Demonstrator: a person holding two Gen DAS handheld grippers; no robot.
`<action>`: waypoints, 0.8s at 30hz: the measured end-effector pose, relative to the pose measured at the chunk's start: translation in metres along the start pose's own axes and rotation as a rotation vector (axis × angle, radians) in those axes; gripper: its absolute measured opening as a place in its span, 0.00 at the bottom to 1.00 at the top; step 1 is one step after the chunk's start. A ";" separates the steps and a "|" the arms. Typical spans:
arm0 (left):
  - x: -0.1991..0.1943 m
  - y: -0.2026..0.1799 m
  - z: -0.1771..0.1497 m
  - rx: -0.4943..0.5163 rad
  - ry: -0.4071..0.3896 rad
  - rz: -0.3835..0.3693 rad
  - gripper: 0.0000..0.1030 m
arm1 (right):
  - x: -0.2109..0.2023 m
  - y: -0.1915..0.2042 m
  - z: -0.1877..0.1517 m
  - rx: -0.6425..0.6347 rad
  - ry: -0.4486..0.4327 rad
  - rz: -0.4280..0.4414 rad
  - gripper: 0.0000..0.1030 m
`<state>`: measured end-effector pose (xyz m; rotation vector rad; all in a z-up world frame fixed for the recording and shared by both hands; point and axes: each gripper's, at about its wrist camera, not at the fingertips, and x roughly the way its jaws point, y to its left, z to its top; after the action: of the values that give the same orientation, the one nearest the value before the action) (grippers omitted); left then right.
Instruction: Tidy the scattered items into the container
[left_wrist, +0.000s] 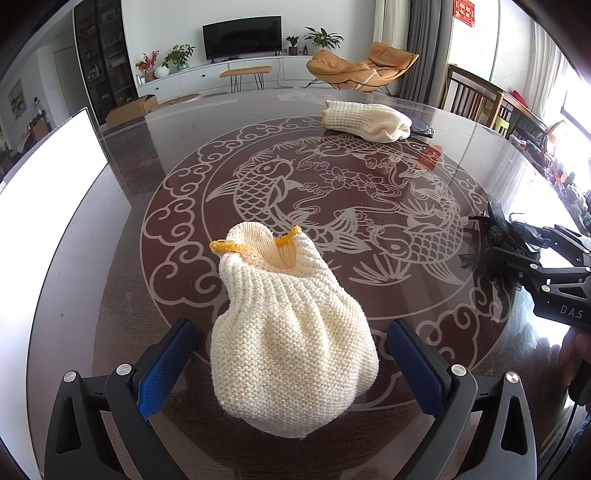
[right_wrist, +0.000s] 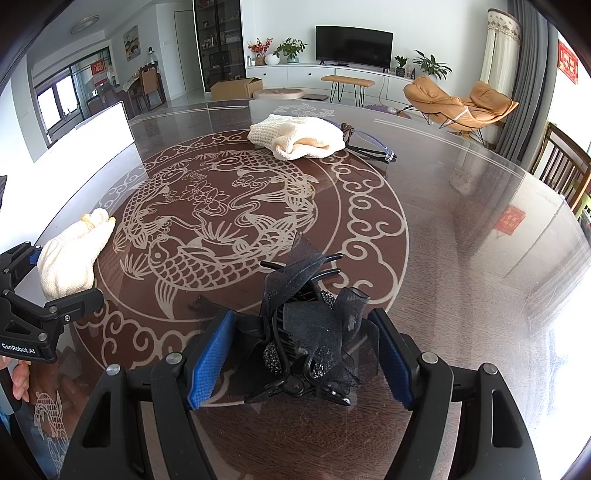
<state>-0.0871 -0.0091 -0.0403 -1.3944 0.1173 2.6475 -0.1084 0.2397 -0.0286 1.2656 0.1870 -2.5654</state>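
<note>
Round dark glass-topped table etched with a pale fish motif. The left gripper stands spread wide, blue pads either side of a cream knitted pouch with a yellow-edged mouth, not pressing it. The right gripper likewise brackets a black mesh-bow hair claw with beaded studs, released. A second cream knitted piece lies far across the table, clear-framed glasses just beside it. The white-walled container sits at the left edge. Step in hand: pre-grasp on both items. Next, probably, each pair of jaws must close before lifting toward the container.
</note>
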 end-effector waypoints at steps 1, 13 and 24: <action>0.000 0.000 0.000 0.000 0.000 -0.002 1.00 | 0.000 0.000 0.000 0.000 0.000 0.000 0.72; 0.006 0.008 0.010 0.008 0.037 -0.005 1.00 | 0.000 -0.001 0.000 0.004 -0.001 0.004 0.72; -0.027 0.006 -0.006 -0.046 -0.041 -0.084 0.44 | -0.010 -0.021 -0.004 0.088 -0.047 0.137 0.35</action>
<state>-0.0687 -0.0178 -0.0215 -1.3277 -0.0068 2.6237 -0.1058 0.2624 -0.0237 1.2029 -0.0211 -2.5073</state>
